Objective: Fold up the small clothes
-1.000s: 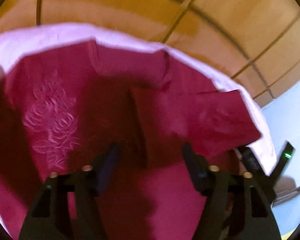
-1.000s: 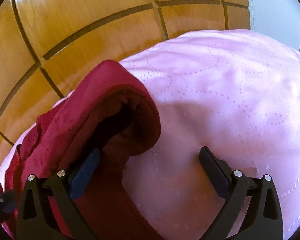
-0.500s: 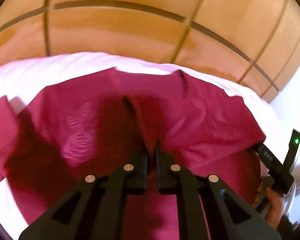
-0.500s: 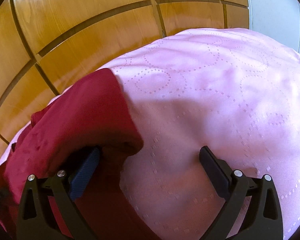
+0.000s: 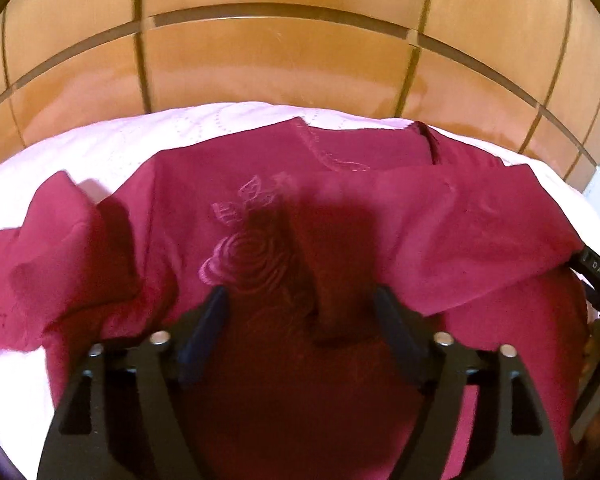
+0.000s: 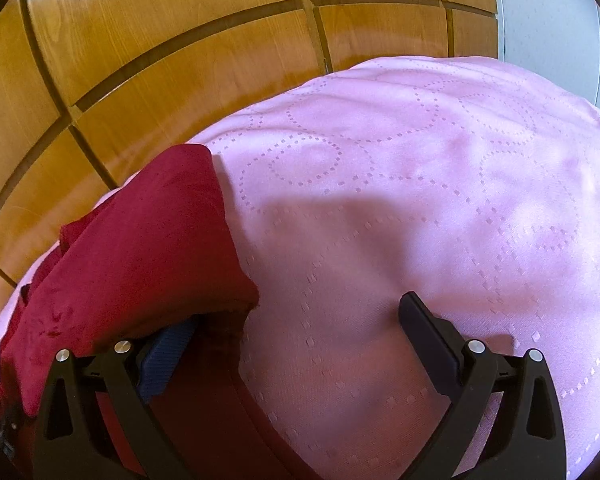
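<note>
A dark red top (image 5: pixel 235 208) with a rose print lies on a pink cloth (image 5: pixel 111 148). Its right side is folded over the middle, and its left sleeve (image 5: pixel 51 240) lies bunched. My left gripper (image 5: pixel 300 312) is open just above the top, its fingers either side of the folded edge. In the right wrist view the red top (image 6: pixel 139 248) lies at the left on the pink cloth (image 6: pixel 420 200). My right gripper (image 6: pixel 295 320) is open, with the folded cloth draped over its left finger (image 6: pixel 167 348). The other gripper (image 5: pixel 596 276) shows at the left wrist view's right edge.
A wooden panelled wall (image 5: pixel 279 48) stands right behind the cloth-covered surface; it also shows in the right wrist view (image 6: pixel 139 60). A white wall (image 6: pixel 548 20) is at the far right.
My left gripper was open, shut on the folded edge half a second ago, and is open again now. The right side of the top has been laid flatter over the middle.
</note>
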A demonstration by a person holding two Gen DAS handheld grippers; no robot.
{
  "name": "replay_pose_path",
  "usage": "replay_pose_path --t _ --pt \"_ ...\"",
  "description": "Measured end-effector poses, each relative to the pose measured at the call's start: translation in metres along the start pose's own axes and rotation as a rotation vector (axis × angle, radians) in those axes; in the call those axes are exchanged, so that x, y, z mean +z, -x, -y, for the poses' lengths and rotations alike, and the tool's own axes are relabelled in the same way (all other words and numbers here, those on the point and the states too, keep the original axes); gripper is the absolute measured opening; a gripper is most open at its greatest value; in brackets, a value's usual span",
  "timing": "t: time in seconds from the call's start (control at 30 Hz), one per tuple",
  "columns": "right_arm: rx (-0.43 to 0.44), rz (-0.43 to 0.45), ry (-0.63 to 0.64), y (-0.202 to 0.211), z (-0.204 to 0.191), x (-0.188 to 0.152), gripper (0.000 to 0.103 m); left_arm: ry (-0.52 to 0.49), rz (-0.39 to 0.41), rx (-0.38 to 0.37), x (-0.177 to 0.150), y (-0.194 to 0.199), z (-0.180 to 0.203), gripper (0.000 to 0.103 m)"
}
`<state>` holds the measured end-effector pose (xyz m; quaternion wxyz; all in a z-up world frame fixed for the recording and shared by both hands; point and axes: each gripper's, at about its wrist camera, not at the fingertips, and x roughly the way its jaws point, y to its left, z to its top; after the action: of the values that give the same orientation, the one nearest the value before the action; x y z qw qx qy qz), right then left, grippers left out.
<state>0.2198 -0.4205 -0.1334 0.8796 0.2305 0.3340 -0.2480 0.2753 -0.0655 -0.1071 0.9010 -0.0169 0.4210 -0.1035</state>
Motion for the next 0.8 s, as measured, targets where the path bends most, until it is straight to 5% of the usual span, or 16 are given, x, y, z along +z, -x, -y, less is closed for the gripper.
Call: replay_pose_path --t 0.23,0.43,0.53,0.8 --pt "-0.002 0.000 0.005 0.001 0.000 -0.001 0.099 0.007 -0.017 0.013 -0.020 0.022 -0.025 0.085" --pt "-0.065 -0.045 0.089 0.009 -0.007 -0.006 0.099 0.156 0.073 -0.134 -0.043 0.068 -0.073 0.090" --pt "-0.095 -0.046 0.132 0.022 -0.009 -0.014 0.099 0.251 0.101 -0.126 -0.053 0.085 -0.105 0.100" --pt "-0.073 0.066 0.286 0.069 -0.022 -0.037 0.099 0.730 0.147 0.000 -0.082 0.101 -0.239 0.100"
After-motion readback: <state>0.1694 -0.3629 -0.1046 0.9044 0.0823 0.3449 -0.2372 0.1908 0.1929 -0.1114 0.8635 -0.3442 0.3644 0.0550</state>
